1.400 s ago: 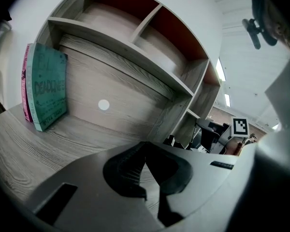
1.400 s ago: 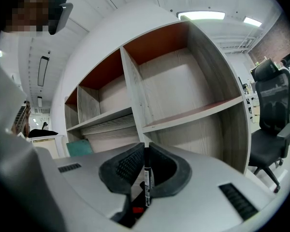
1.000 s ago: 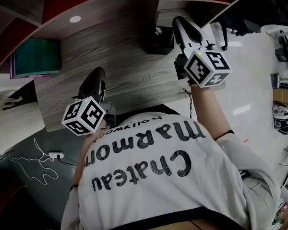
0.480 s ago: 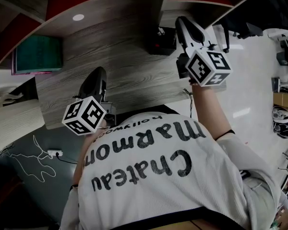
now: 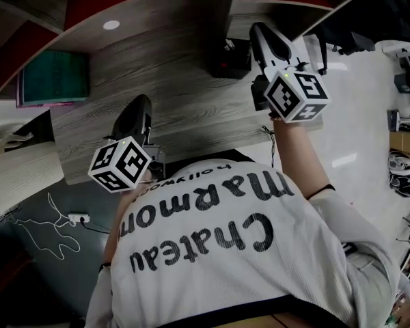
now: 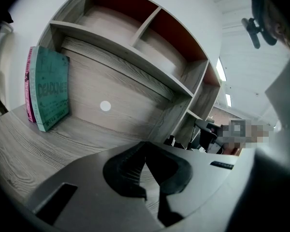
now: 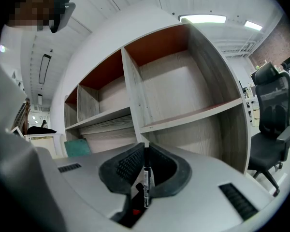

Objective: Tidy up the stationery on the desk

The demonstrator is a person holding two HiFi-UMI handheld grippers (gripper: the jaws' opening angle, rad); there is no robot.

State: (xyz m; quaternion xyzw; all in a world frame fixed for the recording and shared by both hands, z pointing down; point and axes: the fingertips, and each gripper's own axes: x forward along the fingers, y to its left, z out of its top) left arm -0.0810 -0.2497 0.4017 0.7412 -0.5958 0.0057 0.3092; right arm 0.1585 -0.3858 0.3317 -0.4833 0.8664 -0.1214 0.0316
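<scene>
My right gripper is held up at the desk's right side, in front of the shelf unit. It is shut on a thin black pen with a white label, which stands upright between the pads. Just left of this gripper a black desk organizer stands on the grey wooden desk. My left gripper hovers over the desk's near edge. Its jaw tips meet with nothing between them. A green book leans upright at the desk's far left, with a pink book behind it.
The shelf compartments above the desk hold nothing. A black office chair stands right of the shelf unit. A power strip with white cable lies on the floor at the left. The person's white printed shirt fills the lower head view.
</scene>
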